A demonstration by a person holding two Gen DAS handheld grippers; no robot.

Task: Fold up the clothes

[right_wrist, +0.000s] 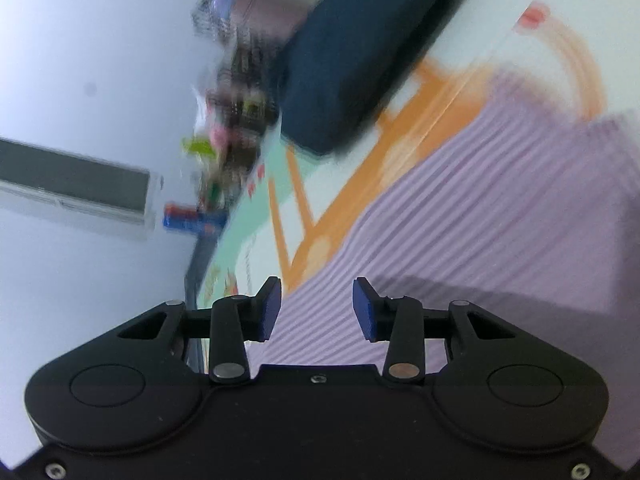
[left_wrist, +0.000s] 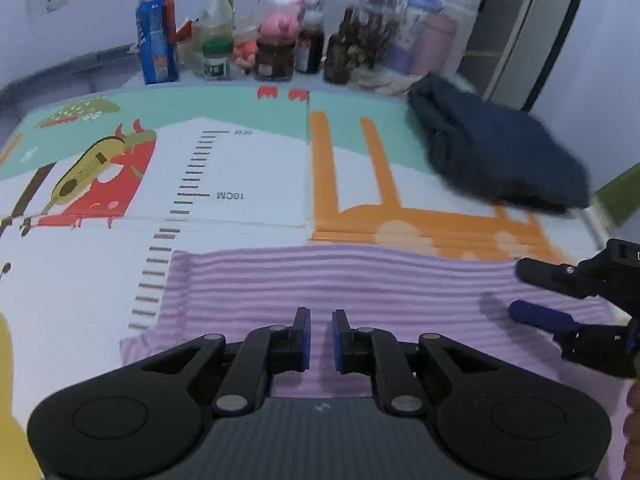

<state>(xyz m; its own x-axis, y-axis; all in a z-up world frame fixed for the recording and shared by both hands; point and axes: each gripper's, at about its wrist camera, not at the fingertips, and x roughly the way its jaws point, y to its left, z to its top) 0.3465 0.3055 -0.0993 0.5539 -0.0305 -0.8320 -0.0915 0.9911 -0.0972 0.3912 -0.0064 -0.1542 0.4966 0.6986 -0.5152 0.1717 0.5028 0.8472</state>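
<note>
Left wrist view: jars and bottles [left_wrist: 276, 52] crowd the far edge of the play mat [left_wrist: 248, 168]; contents too blurred to tell. Broad bare mat lies between them and the striped purple garment [left_wrist: 320, 280], lying flat nearby. Folded navy garment [left_wrist: 500, 152] sits far right. Left gripper [left_wrist: 321, 334] above the stripes, pads narrowly parted, nothing between. Right gripper [left_wrist: 520, 292] enters at right, spread.

Right wrist view: blurred. Right gripper [right_wrist: 316, 308] spread, empty, over the purple garment [right_wrist: 480, 220].

The play mat [left_wrist: 248, 168] carries an upside-down ruler marked "10CM" and "6CM".
</note>
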